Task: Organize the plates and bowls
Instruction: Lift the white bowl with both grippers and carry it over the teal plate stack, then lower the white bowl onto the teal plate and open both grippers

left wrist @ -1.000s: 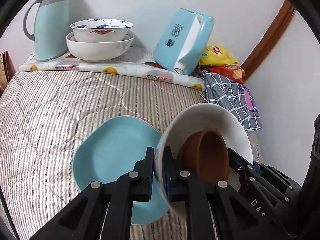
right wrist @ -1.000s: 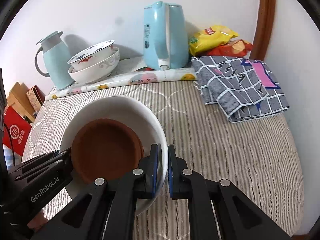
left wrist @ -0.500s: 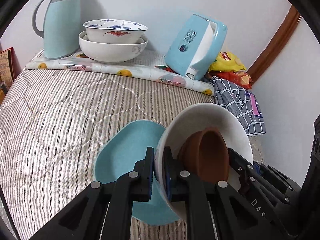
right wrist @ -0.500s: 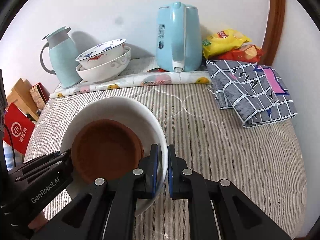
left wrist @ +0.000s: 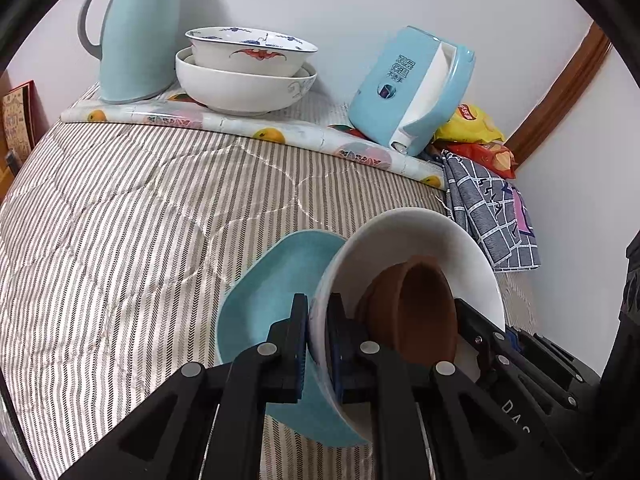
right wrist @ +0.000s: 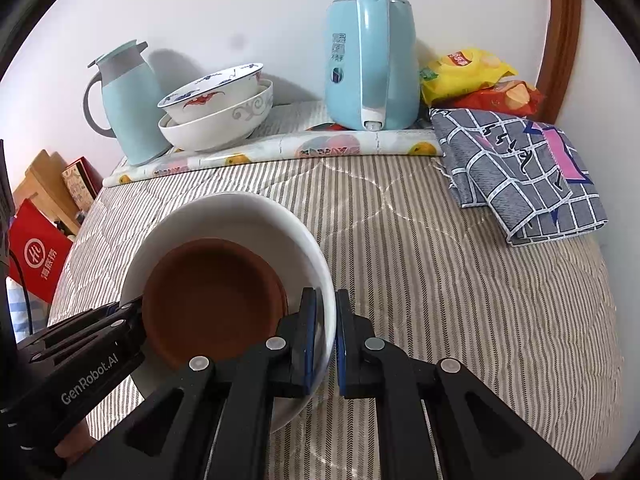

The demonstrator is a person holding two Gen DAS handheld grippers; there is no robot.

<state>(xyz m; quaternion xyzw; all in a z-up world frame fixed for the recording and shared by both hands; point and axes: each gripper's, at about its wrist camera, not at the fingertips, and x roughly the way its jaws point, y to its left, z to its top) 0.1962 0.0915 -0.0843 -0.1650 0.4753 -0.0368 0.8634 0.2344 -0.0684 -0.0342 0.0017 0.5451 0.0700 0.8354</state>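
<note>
A white bowl (left wrist: 420, 236) with a brown bowl (left wrist: 424, 308) nested inside is held off the striped quilt by both grippers. My left gripper (left wrist: 318, 320) is shut on its near-left rim; my right gripper (right wrist: 326, 316) is shut on the opposite rim. The white bowl (right wrist: 240, 212) and the brown bowl (right wrist: 212, 292) also show in the right wrist view. A light blue plate (left wrist: 272, 300) lies on the quilt below and left of the bowls. Two stacked bowls, a patterned one (left wrist: 248, 52) in a white one (left wrist: 240, 88), stand at the back.
A light blue thermos jug (left wrist: 132, 36) stands left of the stacked bowls on a fruit-print mat (left wrist: 224, 120). A blue kettle (right wrist: 370, 64), snack bags (right wrist: 464, 72) and a checked cloth (right wrist: 520, 172) lie at the back right. A wall closes the far side.
Both grippers have carried the nested bowls forward and left, toward the stacked bowls at the back, which now look closer. The blue plate lies more beneath the held bowl. Grips are unchanged.
</note>
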